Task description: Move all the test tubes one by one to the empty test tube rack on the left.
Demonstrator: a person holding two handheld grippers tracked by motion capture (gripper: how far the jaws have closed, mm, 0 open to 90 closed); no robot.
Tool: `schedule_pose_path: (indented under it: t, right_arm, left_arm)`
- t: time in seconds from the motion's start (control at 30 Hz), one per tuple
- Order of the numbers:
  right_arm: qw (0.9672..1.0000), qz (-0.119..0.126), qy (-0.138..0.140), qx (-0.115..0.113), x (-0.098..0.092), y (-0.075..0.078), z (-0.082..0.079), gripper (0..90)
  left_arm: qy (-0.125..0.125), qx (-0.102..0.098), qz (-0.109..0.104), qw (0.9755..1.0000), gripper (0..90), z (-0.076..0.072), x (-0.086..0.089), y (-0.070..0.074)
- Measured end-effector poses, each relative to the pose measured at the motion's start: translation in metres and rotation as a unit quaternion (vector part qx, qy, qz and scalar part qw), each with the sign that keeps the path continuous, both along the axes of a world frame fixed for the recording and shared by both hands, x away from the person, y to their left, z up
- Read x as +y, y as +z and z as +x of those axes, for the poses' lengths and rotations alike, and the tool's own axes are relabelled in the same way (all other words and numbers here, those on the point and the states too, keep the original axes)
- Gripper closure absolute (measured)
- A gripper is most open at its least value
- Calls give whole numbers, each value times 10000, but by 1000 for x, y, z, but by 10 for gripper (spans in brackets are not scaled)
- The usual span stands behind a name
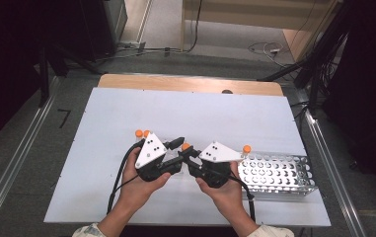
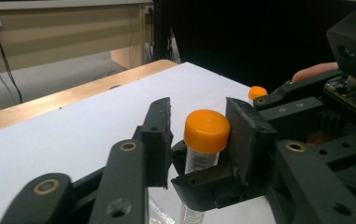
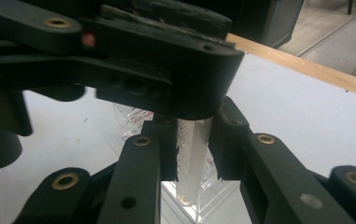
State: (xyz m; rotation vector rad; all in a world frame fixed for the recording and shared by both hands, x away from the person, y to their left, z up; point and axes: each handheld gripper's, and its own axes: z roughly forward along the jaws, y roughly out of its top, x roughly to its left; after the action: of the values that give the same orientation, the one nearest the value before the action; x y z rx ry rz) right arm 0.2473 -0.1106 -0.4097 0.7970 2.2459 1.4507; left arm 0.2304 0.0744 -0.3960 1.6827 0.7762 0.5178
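A clear tube (image 3: 192,154) with an orange cap (image 2: 207,129) stands upright between the two grippers at the middle of the white table (image 1: 195,113). My right gripper (image 3: 196,122) is shut on the tube's body below the cap. My left gripper (image 2: 199,108) has its jaws either side of the cap. One pad (image 2: 243,135) lies against the cap and the other pad (image 2: 161,135) stands a small gap off it. In the high view the left gripper (image 1: 179,149) and right gripper (image 1: 191,159) meet tip to tip at the cap (image 1: 185,146).
A metal rack (image 1: 279,173) with many round holes lies at the right, with one orange-capped tube (image 1: 246,148) at its left end. Two more orange caps (image 1: 142,133) show beyond the left gripper. Clear plastic with red print (image 3: 136,116) lies on the table under the grippers.
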Motion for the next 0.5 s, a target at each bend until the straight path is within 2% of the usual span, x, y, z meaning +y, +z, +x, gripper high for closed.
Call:
schedule_pose_path:
  t: [0.13,0.37,0.43,0.5]
  right_arm:
    - [10000,-26,5,0,0,0,1,718]
    - [10000,-16,20,24,0,-1,0,708]
    - [10000,27,45,68,0,-1,0,598]
    - [9999,61,29,139,1,-1,1,418]
  left_arm:
    - [-44,-2,38,10000,698,0,-1,-1]
    - [-104,20,12,9999,710,0,1,0]
    - [-110,30,-8,9999,710,1,2,0]
    - [-90,28,-47,9999,710,2,3,1]
